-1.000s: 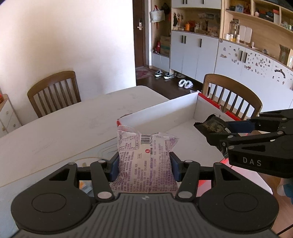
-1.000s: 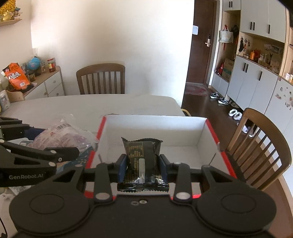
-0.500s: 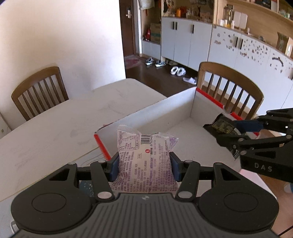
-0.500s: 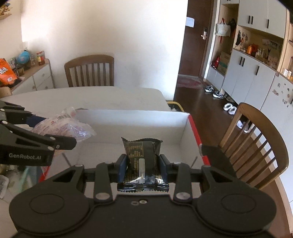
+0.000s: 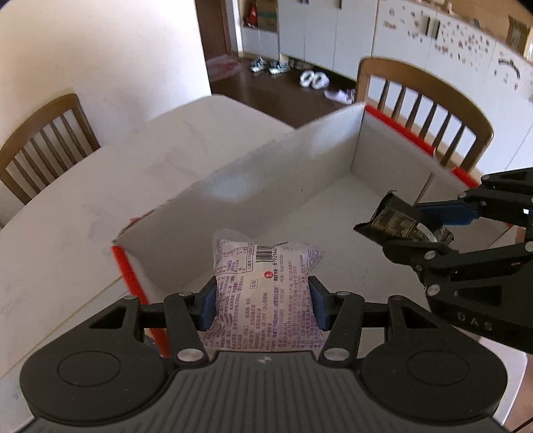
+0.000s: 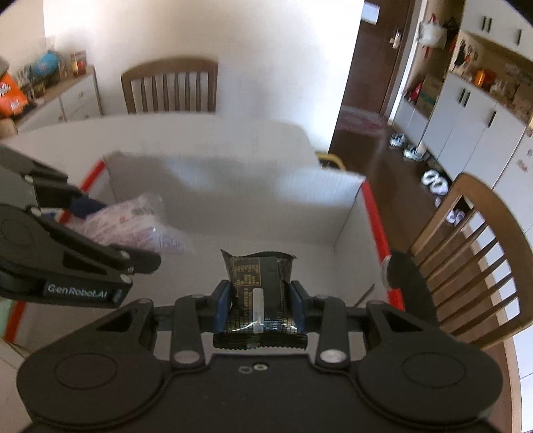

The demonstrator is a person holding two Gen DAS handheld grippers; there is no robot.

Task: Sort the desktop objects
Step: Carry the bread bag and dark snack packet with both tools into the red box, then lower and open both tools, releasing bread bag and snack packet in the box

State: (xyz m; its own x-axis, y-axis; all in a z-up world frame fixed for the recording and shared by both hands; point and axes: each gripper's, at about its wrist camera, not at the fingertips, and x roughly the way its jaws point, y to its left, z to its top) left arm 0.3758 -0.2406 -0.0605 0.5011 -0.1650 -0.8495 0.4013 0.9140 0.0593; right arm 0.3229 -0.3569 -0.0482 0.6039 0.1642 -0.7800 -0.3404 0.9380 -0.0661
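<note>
Box [image 5: 299,173] floor bare, open-topped; walls w/ red rims round it.

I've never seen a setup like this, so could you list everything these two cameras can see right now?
white-and-purple snack packet: one, clamped in the left gripper, over the box
black snack packet: one, clamped in the right gripper, over the box
cardboard box: one, white inside with red edges, open-topped, on the table
table: one, white, under the box
wooden chairs: two, brown, at the table's far sides
cabinets: white, along the far wall
shoes and slippers: several, pale, on the dark floor
orange bag: one, on the white sideboard
left gripper: one, black with blue pads
right gripper: one, black with blue pads
</note>
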